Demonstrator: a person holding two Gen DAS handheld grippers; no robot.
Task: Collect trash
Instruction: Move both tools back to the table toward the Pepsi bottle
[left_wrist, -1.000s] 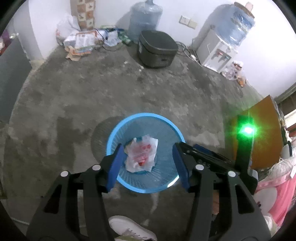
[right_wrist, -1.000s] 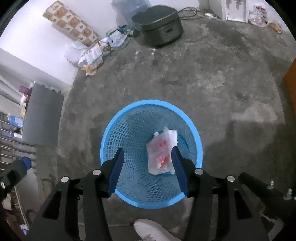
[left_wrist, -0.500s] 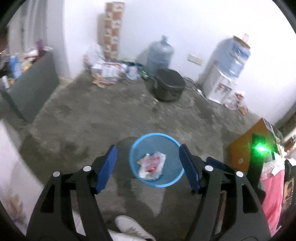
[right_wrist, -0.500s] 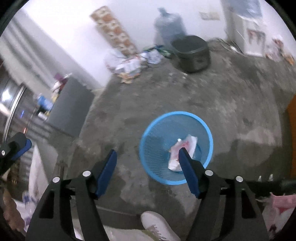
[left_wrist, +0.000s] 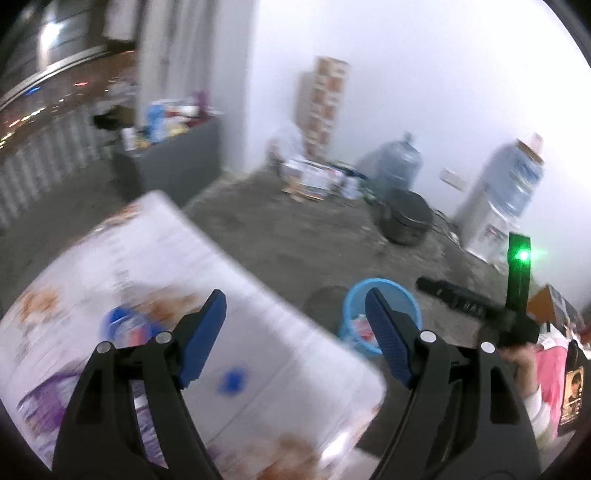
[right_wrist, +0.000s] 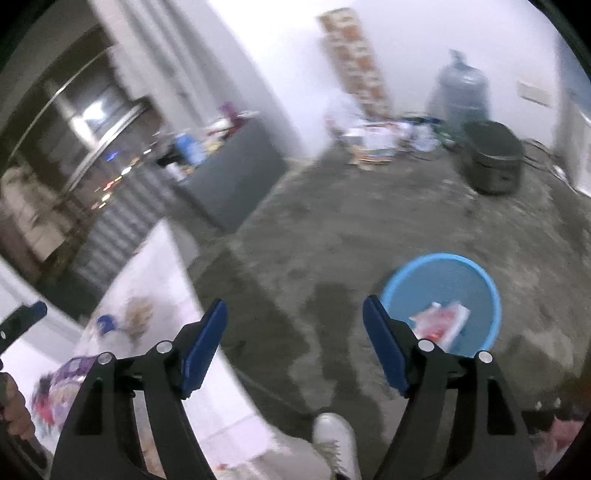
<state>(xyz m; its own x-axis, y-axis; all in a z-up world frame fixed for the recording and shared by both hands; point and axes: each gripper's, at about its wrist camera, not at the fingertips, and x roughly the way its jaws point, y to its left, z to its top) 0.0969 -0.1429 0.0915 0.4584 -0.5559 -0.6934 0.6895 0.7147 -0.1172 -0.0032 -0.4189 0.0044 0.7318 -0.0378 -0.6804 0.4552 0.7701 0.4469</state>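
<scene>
Both grippers spread and empty; the trash lies in the blue basket on the floor.

Left wrist view: the left gripper (left_wrist: 295, 314) has just been opening its jaws, which stand wide apart with nothing between them. It hangs over a blurred white table (left_wrist: 258, 280) with a printed cover. The blue basket (left_wrist: 402, 291) stands on the concrete floor beyond the table's edge, partly hidden by the right-hand finger. The right gripper's body, with a green light, shows to the right of the basket.
Right wrist view: the right gripper (right_wrist: 294, 319) has likewise just been opening and holds nothing. The basket (right_wrist: 439, 275) lies right of the fingers, and the white-and-red trash wrapper (right_wrist: 441, 322) rests inside it. A white shoe (right_wrist: 334, 435) is on the floor near the basket.
</scene>
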